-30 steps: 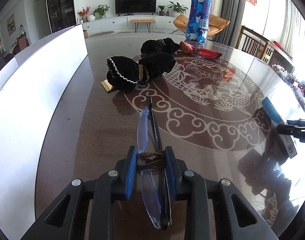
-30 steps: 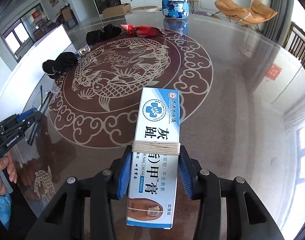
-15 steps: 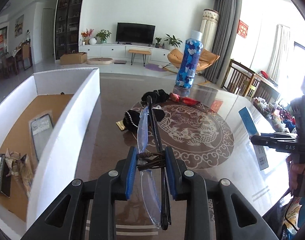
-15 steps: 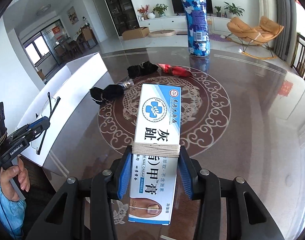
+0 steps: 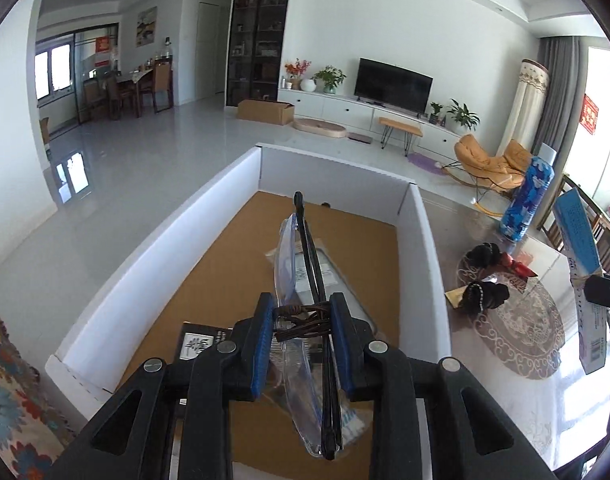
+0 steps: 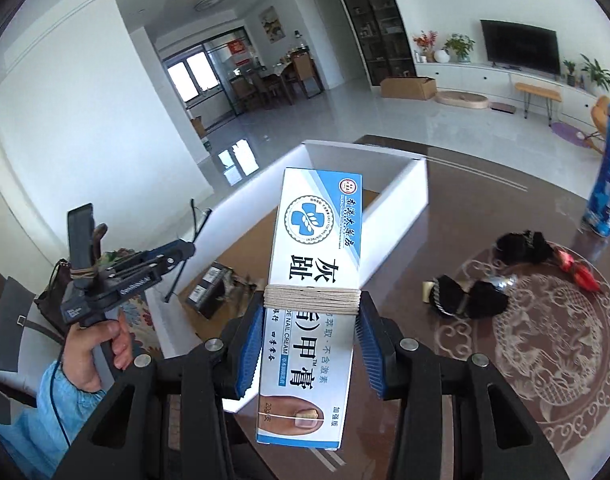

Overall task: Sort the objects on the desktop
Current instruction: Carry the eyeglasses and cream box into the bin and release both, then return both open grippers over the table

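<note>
Pinching folded glasses (image 5: 305, 312) in left gripper (image 5: 301, 340), jaws pressed on the wrapped bridge, above the white box (image 5: 145, 280): light, thin, fragile, so better gripped there than on lenses. Clamping cream carton (image 6: 313, 300) mid-length in right gripper (image 6: 311, 344): light, crushable. Beyond, on table (image 6: 505, 208): black pouches (image 6: 469, 300), blue bottle (image 6: 607, 196).

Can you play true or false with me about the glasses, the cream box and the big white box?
1. The left gripper holds folded glasses. True.
2. The right gripper is empty. False: it grips a nail cream box.
3. The glasses hang above the white cardboard box. True.
4. The blue patterned bottle lies inside the white box. False: it stands on the table.
</note>
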Tool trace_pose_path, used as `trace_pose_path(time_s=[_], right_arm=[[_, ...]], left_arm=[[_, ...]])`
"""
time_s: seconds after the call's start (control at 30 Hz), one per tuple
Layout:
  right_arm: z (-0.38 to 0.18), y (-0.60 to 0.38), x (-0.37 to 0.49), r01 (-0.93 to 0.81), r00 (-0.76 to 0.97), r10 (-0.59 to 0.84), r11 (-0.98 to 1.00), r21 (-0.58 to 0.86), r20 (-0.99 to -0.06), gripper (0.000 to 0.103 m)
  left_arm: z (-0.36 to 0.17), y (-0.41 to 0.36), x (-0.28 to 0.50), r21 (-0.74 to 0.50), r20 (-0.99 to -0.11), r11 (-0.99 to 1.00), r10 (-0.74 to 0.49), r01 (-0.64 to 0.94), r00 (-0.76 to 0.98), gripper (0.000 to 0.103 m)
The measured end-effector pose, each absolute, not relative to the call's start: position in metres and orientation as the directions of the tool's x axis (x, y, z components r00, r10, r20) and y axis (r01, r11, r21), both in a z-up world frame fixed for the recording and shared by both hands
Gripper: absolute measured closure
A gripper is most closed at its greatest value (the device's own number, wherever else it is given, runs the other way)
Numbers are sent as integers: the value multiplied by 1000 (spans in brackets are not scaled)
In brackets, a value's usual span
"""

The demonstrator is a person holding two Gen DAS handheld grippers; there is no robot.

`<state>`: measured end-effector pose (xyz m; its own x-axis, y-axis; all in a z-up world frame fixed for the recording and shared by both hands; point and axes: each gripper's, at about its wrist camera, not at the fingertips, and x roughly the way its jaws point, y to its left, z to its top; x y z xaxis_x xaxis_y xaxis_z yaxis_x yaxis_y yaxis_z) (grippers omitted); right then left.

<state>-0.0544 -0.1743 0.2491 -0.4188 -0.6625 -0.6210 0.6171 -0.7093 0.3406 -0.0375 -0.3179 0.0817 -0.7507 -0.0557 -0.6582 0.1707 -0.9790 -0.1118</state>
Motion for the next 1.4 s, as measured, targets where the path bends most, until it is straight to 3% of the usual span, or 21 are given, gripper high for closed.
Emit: trace_pose_path(time_s=[0.17,0.47,0.57,0.6,0.63,0.67,0.73,0.77,0.83,0.93,1.0,1.07,1.13,1.27,1.4], right_arm=[[224,-267,-65,666,-299,-729,-622,412,-616,58],[135,-354,-65,706,-204,-616,-631,322,-761,56],[129,-356,-67,712,-214,-604,-635,300,-768,48],[131,-352,-67,715,-211,-617,-626,310,-758,37],[135,-345,-67,717,-217,-633,-620,319,-743,30],[140,-339,-63,718,-233,-647,-618,320,-726,29],[152,-320,-61,717,-285,-666,-625,308,-689,27],[158,-307,-60,713,-320,-673,-634,298,-667,26],[166,-274,-55,694,-405,-669,-669,267,-623,14],[160,-213,-51,607,-551,-584,-771,194,-595,2],[146,-167,-49,530,-621,-495,-836,140,-608,2],[125,-119,-49,434,-669,-367,-899,62,-646,2],[102,-67,-49,332,-685,-245,-943,6,-686,2],[69,39,-43,122,-652,-50,-992,-39,-757,2],[49,108,-41,-5,-593,71,-996,-85,-802,2]], left_arm=[[59,-347,-49,-103,-706,-967,-94,234,-702,75],[16,-372,-65,-86,-795,-952,-112,293,-596,73],[8,-375,-67,-49,-814,-940,-158,337,-560,71],[7,-375,-66,-40,-814,-938,-169,344,-556,69],[7,-375,-64,-36,-813,-936,-177,350,-555,62],[8,-374,-62,-32,-808,-933,-186,358,-559,51],[16,-371,-55,-21,-786,-928,-215,373,-580,42],[21,-367,-52,-16,-772,-927,-227,375,-594,42],[37,-354,-45,-15,-740,-933,-232,361,-631,42],[66,-318,-36,-22,-681,-955,-202,295,-704,40],[83,-284,-32,-26,-643,-973,-158,227,-750,32],[97,-245,-26,-20,-607,-988,-109,152,-788,16],[104,-203,-24,-9,-587,-998,-47,65,-808,14],[87,-117,-37,9,-645,-995,71,-101,-761,13],[23,-42,-66,-4,-762,-982,126,-189,-636,13]])
